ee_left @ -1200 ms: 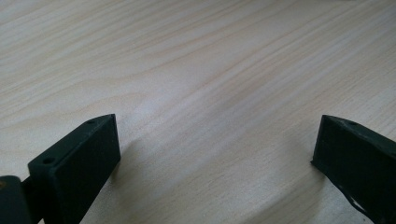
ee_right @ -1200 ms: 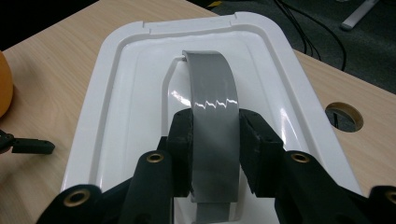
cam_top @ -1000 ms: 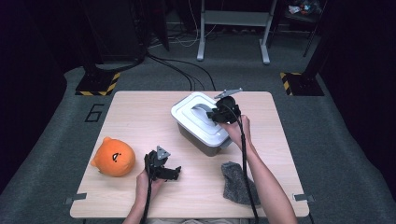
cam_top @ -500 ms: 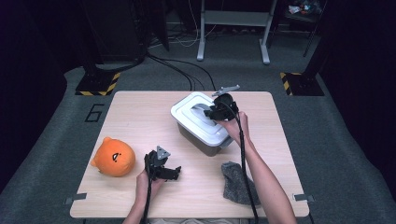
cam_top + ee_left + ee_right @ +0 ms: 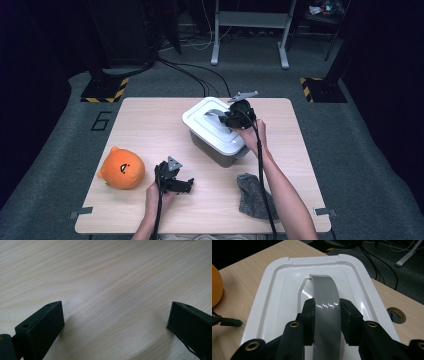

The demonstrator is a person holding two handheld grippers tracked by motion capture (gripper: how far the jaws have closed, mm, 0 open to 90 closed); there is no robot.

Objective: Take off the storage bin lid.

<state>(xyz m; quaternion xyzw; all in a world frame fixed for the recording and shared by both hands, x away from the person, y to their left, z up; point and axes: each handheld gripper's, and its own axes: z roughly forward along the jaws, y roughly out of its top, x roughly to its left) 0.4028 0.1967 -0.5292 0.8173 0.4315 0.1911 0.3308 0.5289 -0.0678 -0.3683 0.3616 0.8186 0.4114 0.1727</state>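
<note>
Storage box: white lid over a grey body, standing on the far right part of the wooden table, turned at an angle to its edges; lid seated flat, contents hidden. Lid carries a grey arched handle that rises from a recess along its middle. Right gripper: held over the box from its right side, forearm reaching in from the near edge of the table; in the right gripper view its two black jaws are clamped on the handle, one pad against each side edge. Left gripper: resting low near the front edge of the table, well apart from the box, pointing right across the table; in the left gripper view its jaws stand wide apart with bare wood between them. Orange plush toy: on the table just left of the left gripper. Grey cloth: crumpled at the near right, beside the right forearm
</note>
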